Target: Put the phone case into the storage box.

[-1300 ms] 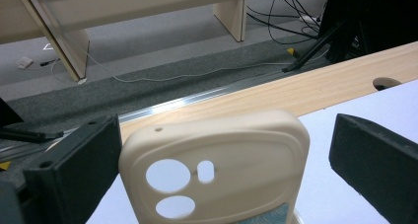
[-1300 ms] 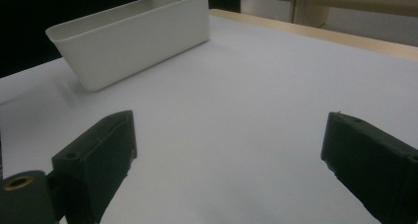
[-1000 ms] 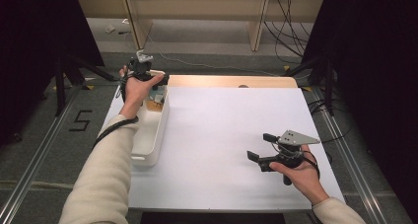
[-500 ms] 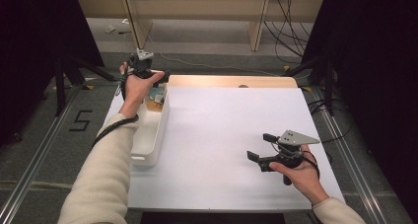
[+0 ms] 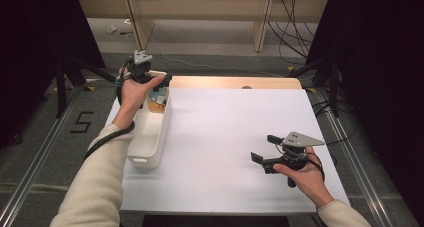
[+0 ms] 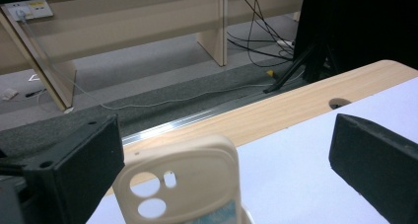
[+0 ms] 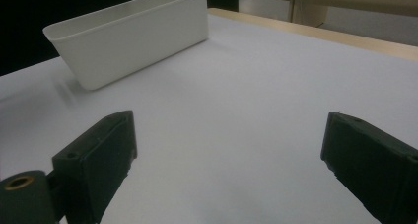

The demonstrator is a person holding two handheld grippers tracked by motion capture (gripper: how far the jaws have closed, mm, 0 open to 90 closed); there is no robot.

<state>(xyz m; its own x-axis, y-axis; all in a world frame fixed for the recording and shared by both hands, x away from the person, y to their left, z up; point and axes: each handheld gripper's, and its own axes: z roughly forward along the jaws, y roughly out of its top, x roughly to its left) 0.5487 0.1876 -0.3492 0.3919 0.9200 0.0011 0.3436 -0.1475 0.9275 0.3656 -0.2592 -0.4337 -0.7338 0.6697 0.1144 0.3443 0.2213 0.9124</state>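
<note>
Left gripper (image 6: 224, 169) up close: its two black fingers (image 6: 74, 169) stand wide apart, and a cream phone case (image 6: 182, 182) rises between them, nearer the left one, camera cutouts facing us. Behind it lies the white desk (image 6: 315, 184) with its wooden edge strip (image 6: 276, 110), then grey floor (image 6: 148, 81) with trailing cables (image 6: 256, 26).

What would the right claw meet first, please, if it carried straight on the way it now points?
Probably the white bin: the right claw, open, points across bare table toward it, though depth is hard to judge.

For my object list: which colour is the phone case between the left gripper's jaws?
Cream-beige phone case, clearest in the left gripper view.
</note>
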